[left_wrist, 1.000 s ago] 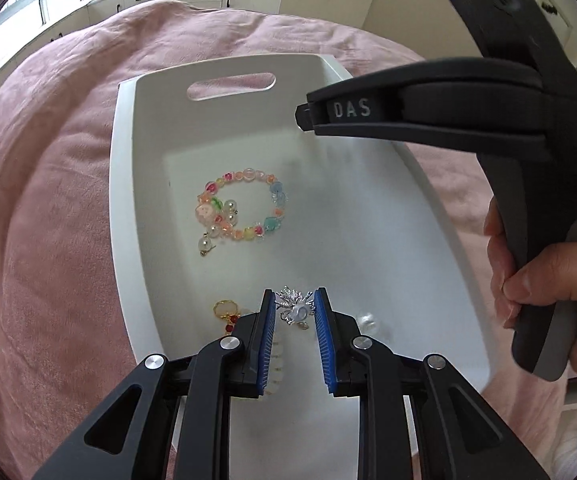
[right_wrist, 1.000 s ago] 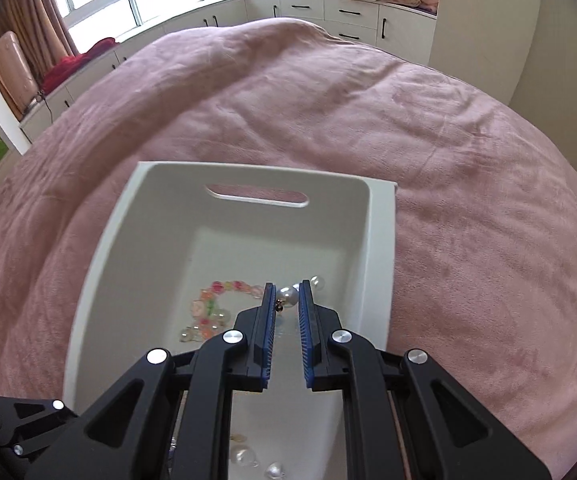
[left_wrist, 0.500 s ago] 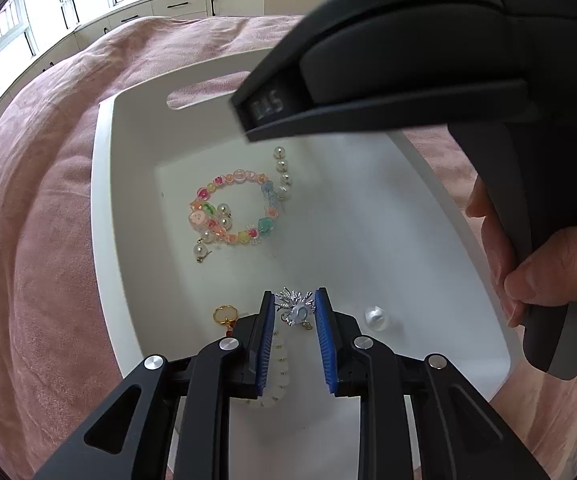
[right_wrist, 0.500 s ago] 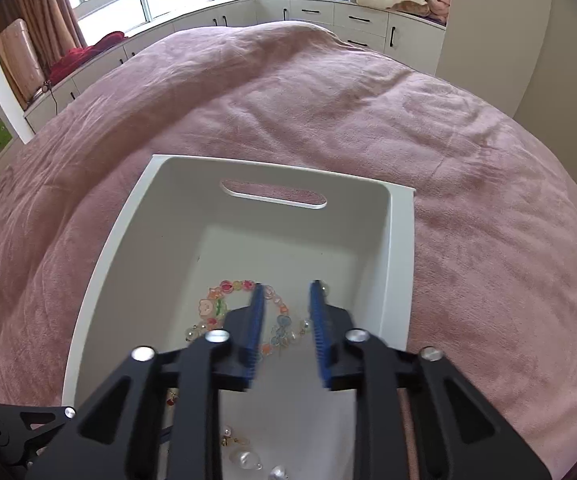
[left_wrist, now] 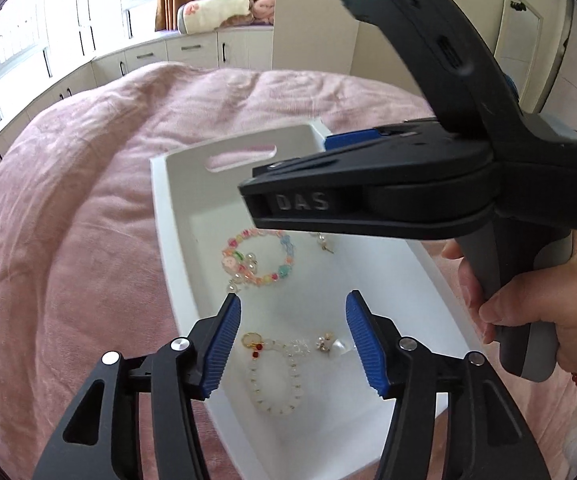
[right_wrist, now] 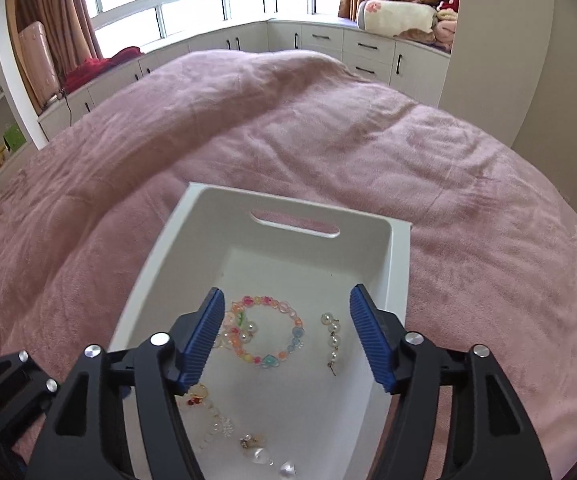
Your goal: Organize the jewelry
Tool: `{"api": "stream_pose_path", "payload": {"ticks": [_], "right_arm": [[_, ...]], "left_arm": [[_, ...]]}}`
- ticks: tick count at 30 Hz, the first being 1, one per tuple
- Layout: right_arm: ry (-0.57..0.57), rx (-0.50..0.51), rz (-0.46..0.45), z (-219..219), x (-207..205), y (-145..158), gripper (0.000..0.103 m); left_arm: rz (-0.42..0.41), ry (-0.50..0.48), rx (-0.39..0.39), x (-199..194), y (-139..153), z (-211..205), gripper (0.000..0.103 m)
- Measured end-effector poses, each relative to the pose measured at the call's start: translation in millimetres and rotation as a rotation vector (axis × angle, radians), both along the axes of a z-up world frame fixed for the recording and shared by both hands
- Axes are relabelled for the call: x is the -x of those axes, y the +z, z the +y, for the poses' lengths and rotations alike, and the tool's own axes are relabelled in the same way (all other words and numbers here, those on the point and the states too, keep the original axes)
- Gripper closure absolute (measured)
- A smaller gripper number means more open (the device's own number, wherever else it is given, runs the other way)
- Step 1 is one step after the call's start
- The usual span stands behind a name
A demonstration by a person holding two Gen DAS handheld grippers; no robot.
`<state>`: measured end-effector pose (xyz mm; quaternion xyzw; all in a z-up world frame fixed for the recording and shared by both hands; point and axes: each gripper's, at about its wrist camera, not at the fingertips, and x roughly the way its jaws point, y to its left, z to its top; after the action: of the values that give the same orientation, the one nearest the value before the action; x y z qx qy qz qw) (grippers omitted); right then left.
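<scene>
A white tray (left_wrist: 164, 232) (right_wrist: 156, 280) with a handle slot sits on a pink bedspread. On its floor lie a colourful bead bracelet (left_wrist: 232, 258) (right_wrist: 268, 360), a pearl drop earring (right_wrist: 332, 336) (left_wrist: 322, 240), a white bead bracelet (left_wrist: 276, 410) with a gold ring (left_wrist: 251, 340) (right_wrist: 196, 394), a clear snowflake piece (left_wrist: 298, 346) (right_wrist: 226, 426) and a pearl stud (left_wrist: 336, 346). My left gripper (left_wrist: 293, 308) hangs above the near end of the tray, jaws opening, nothing between the pads. My right gripper (right_wrist: 287, 296) hovers over the colourful bracelet, jaws also opening and empty.
A person's hand (left_wrist: 548, 300) grips the right gripper's handle at the tray's right side, and that gripper's black body (left_wrist: 368, 200) crosses over the tray. Pink bedspread (right_wrist: 328, 140) surrounds the tray. White cabinets (right_wrist: 328, 44) run along the window wall beyond the bed.
Both grippers opened and rose. The left let go of the snowflake piece, which now lies by the white bracelet. The right released the pearl drop earring beside the colourful bracelet.
</scene>
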<state>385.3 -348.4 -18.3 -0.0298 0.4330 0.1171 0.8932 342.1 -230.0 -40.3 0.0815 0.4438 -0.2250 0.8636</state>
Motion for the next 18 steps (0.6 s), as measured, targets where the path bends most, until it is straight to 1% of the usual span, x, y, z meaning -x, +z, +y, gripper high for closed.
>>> {"api": "stream_pose_path", "payload": {"ticks": [1, 3, 4, 5, 7, 8, 10, 12, 15, 17, 18], "right_arm": [[-0.004, -0.001, -0.013, -0.3, 5.2, 6.0, 0.014], [-0.008, -0.006, -0.047, -0.6, 19.9, 20.7, 0.005], [-0.006, -0.010, -0.063, -0.5, 27.8, 27.9, 0.005], [-0.005, -0.009, -0.081, -0.6, 35.9, 35.5, 0.005], [0.000, -0.016, -0.128, -1.5, 56.6, 53.4, 0.005], [-0.005, -0.013, -0.152, -1.6, 67.4, 61.9, 0.005], [-0.011, -0.013, -0.186, -2.7, 87.4, 75.0, 0.005], [-0.014, -0.013, -0.220, -3.7, 109.2, 85.7, 0.005], [-0.041, -0.027, -0.275, -7.5, 145.4, 95.6, 0.005], [-0.068, -0.021, -0.309, -9.8, 166.3, 95.4, 0.005], [-0.083, -0.012, -0.321, -10.3, 173.6, 94.0, 0.005]], "left_arm": [[-0.033, 0.006, -0.006, 5.5, 5.8, 5.2, 0.038], [-0.106, 0.029, -0.026, 16.5, 14.9, 11.2, 0.025], [-0.150, 0.052, -0.036, 23.6, 21.4, 16.6, 0.023], [-0.172, 0.063, -0.034, 28.5, 25.8, 20.5, 0.019], [-0.217, 0.095, -0.004, 42.0, 37.5, 32.7, 0.016], [-0.233, 0.112, 0.014, 48.4, 42.5, 38.5, 0.010], [-0.258, 0.143, 0.040, 61.7, 50.1, 48.3, 0.010], [-0.267, 0.184, 0.056, 77.6, 56.0, 59.7, 0.004], [-0.269, 0.244, 0.063, 95.4, 58.0, 72.4, 0.004], [-0.261, 0.276, 0.042, 99.6, 56.2, 80.4, 0.004], [-0.259, 0.290, 0.046, 104.6, 55.1, 84.5, 0.003]]}}
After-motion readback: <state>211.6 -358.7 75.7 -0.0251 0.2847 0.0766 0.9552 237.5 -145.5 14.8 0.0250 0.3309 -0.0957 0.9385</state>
